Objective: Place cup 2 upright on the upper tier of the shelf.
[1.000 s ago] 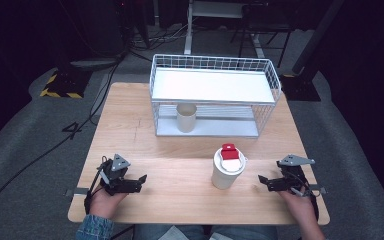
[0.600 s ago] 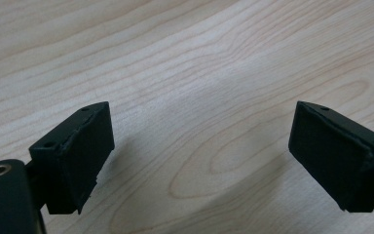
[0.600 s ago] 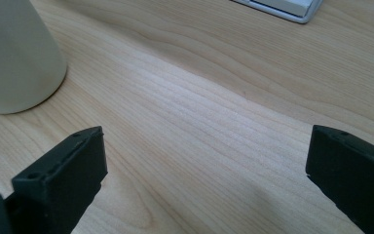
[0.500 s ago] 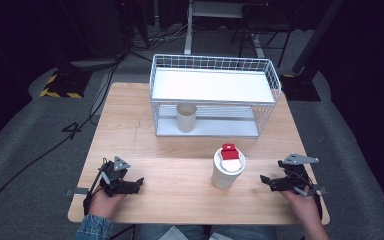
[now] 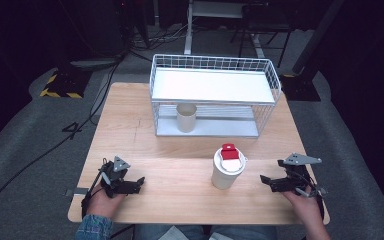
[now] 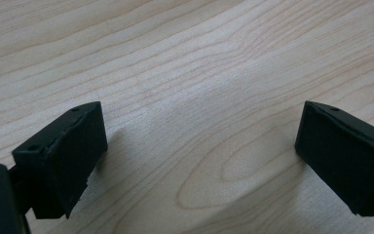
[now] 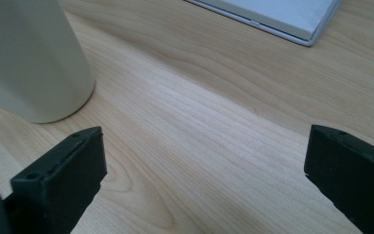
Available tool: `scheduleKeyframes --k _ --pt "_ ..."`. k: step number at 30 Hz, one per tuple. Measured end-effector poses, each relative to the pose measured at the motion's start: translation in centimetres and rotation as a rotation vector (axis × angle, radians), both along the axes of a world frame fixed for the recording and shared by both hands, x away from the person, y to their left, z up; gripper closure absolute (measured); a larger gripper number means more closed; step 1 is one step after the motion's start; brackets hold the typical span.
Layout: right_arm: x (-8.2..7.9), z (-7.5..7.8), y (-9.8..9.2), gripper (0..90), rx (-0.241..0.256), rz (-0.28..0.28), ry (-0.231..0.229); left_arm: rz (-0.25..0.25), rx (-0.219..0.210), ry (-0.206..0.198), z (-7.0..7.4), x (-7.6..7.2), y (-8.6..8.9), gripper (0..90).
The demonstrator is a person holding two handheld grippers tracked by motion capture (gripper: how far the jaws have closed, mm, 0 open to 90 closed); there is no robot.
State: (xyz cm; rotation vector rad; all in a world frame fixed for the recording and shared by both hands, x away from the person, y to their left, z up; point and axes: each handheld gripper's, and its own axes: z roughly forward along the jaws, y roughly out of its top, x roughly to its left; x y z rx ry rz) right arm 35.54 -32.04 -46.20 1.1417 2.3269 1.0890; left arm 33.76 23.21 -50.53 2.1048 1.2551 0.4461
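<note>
The wooden tabletop (image 5: 180, 145) takes up the middle of the high view, its grain running left to right. At its upper middle stands a white wire rack (image 5: 215, 95) with a flat white shelf on top and a lower level open to the front. On that lower level, toward the left of the rack, a small beige cup (image 5: 186, 117) stands upright. Below the rack, right of the frame's centre, a taller white paper cup (image 5: 227, 170) stands upright on the bare wood, and a red-and-white piece (image 5: 229, 152) lies on its lid.

The right gripper (image 5: 269, 181) rests on the tabletop at the lower right of the high view, held by a hand, pointing toward the white paper cup and near it but apart from it. In the right gripper view its jaws stand wide apart with bare wood between them, the cup's wall at the upper left. The left gripper (image 5: 139, 183) lies at the lower left of the high view, well apart from the cup; in the left gripper view its jaws are wide apart over bare wood.
</note>
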Motion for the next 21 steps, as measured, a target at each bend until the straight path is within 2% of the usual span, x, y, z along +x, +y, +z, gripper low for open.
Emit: scheduleKeyframes --k 4,12,21 --pt "-0.3 0.6 0.3 2.1 0.006 0.013 -0.015 0.007 0.001 -0.001 0.0 0.0 0.0 5.3" --pt "-0.9 1.3 1.1 2.1 0.035 0.045 -0.016 0.012 -0.001 -0.003 0.0 0.0 0.0 5.4" --pt "-1.4 2.3 3.3 2.1 0.050 0.121 -0.031 0.025 -0.004 -0.004 -0.1 0.2 -0.1 5.4"
